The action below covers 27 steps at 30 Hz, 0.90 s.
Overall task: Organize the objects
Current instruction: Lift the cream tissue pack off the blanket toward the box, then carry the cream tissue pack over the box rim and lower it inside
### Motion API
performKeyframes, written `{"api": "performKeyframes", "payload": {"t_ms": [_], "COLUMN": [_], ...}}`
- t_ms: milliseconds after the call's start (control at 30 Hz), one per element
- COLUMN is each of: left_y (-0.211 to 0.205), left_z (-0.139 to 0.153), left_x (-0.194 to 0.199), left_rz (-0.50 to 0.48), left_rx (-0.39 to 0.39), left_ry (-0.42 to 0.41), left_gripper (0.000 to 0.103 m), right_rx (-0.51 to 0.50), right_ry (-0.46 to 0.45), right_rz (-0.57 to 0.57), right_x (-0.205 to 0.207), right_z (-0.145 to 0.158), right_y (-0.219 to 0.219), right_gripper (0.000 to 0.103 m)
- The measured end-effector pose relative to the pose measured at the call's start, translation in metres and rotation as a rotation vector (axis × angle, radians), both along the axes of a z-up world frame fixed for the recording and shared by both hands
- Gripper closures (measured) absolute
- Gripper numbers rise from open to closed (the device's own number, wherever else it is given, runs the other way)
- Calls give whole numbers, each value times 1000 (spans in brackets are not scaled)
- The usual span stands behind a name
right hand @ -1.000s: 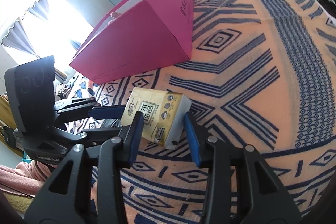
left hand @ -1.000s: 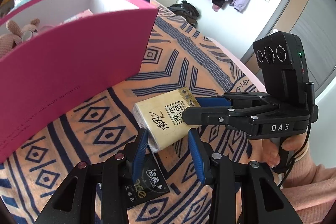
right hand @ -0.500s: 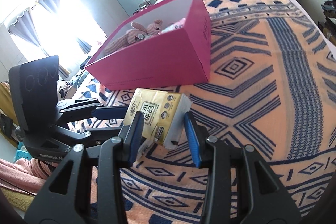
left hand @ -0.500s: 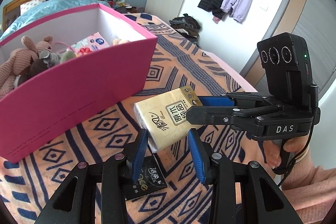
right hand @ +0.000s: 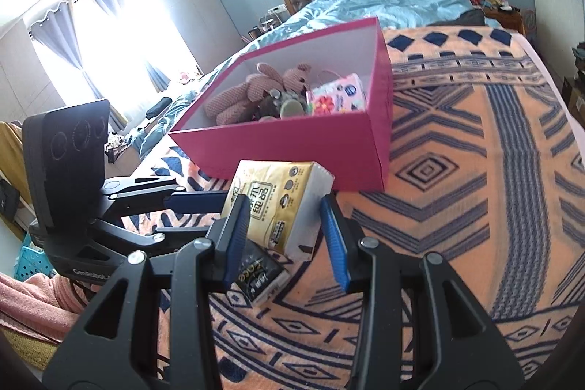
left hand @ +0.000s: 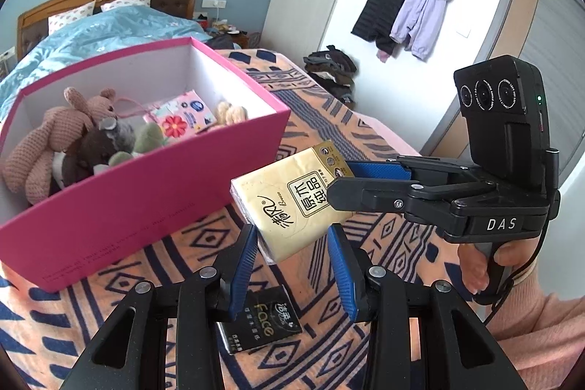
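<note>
Blue ribbed pads line both black plastic tongs, and both close on one yellow tissue pack point(left hand: 289, 203) held in the air. The left gripper point(left hand: 294, 262) pinches the pack's lower corner at a medium spread. The right gripper point(left hand: 340, 180), marked "DAS" on its body, comes in from the side and clamps the pack's far end, one finger across the printed face and one pad behind it. From the right wrist view, the pack point(right hand: 278, 192) fills the gap between that gripper's point(right hand: 289, 236) pads, and the left gripper point(right hand: 215, 214) reaches it from the left.

The pack is a soft plastic-wrapped brick, tilted, printed "原木纯品" and "Breeze". Below it, a small black tissue pack point(left hand: 259, 324) reading "face" lies flat on the orange blanket point(right hand: 438, 207) with its navy geometric pattern.

Just beyond stands an open magenta cardboard box point(left hand: 146, 192) with white inner walls. Inside are a knitted brown plush rabbit point(left hand: 40, 141), darker soft toys and a pink floral tissue pack point(left hand: 179, 116).
</note>
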State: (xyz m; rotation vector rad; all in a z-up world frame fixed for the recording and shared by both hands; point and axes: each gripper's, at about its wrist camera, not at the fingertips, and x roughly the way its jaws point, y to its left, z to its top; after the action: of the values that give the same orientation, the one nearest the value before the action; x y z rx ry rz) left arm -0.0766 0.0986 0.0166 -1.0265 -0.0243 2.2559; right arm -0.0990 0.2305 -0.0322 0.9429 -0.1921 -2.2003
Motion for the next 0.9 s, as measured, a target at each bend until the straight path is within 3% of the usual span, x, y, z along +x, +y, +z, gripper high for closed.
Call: {"api": "performKeyframes", "payload": {"t_ms": [900], "left_y": [-13], "left_z": [29], "left_x": [-39], "left_rz": [53], "left_rx": [-8], "left_ry": [46], "left_gripper": [64], "right_rx": [-16], "right_ry": [94], "right_rz": [39], "right_x": [-41], "right_z": [41], "right_y": [-17], "right_gripper": [59]}}
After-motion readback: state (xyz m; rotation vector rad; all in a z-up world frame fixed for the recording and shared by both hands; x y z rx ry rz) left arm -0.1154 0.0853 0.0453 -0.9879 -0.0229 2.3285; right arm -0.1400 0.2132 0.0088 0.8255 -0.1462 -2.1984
